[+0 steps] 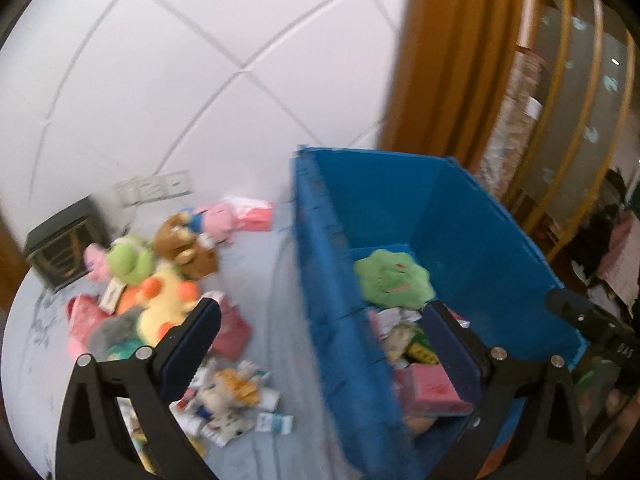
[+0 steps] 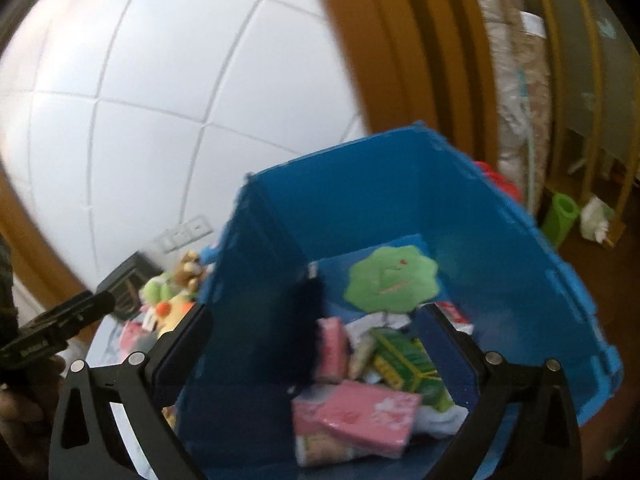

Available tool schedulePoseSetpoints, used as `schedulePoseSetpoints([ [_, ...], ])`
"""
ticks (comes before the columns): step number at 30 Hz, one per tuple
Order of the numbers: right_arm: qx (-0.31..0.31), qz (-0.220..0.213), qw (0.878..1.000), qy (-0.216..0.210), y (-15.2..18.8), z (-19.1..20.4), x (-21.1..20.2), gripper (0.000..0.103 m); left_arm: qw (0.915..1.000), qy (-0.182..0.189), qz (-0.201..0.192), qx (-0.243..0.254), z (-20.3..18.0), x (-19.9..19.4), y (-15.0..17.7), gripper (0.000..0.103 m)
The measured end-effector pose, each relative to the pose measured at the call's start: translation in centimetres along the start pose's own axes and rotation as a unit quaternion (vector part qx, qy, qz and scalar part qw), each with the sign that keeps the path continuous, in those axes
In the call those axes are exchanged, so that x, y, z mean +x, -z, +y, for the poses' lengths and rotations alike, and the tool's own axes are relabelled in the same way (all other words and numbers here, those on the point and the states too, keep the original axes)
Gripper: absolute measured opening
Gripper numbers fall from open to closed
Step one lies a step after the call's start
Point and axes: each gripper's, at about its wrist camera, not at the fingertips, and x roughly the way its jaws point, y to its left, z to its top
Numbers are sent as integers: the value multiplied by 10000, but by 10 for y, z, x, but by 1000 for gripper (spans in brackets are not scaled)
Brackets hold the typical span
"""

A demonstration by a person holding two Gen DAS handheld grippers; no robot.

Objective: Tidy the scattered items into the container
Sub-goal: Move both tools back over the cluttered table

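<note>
— Toys [image 1: 160,276] lie heaped on the desk [image 1: 260,280] just left of the blue bin [image 1: 480,216]?

— Yes, plush animals and small packets. Inside the bin sit a green plush [image 2: 390,280], pink packets [image 2: 360,416] and a green box [image 2: 404,356].

— Tools?

— Left tool [image 1: 320,320] stands spread wide over the bin's left wall, holding nothing. Right tool [image 2: 316,328] gapes above the bin's inside, also empty.

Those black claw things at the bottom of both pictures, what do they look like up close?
Both the left gripper and the right gripper have black triangular frames with cut-out slots, silver round bolts, and dark blue flat fingers. No cables or sleeves are visible.
</note>
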Motion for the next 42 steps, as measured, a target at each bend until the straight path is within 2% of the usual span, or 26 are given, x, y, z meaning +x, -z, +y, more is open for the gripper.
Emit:
schedulePoseSetpoints([
  [5,-369,158,9984,-395,9,50,14,103,9981,-521,36,-336,64,-21,28,102],
  [10,-729,318,9942,-728,21,106,29,103,9926,-966,192,-705,133,-37,63,102],
  [15,-1243,361,9868,-977,34,163,39,103,9852,-1238,460,-1092,190,-46,100,102],
  [19,-1565,289,9825,-967,59,207,46,103,9797,-1347,758,-1276,230,-48,130,102],
  [25,-1770,856,9761,-931,107,248,79,103,9738,-1438,1239,-1256,271,-38,177,102],
  [30,-1785,1297,9715,-862,146,267,108,103,9660,-1422,1720,-1308,303,-14,218,102],
  [42,-1817,2362,9531,-526,249,304,211,103,9537,-984,2439,-1459,338,76,271,102],
])
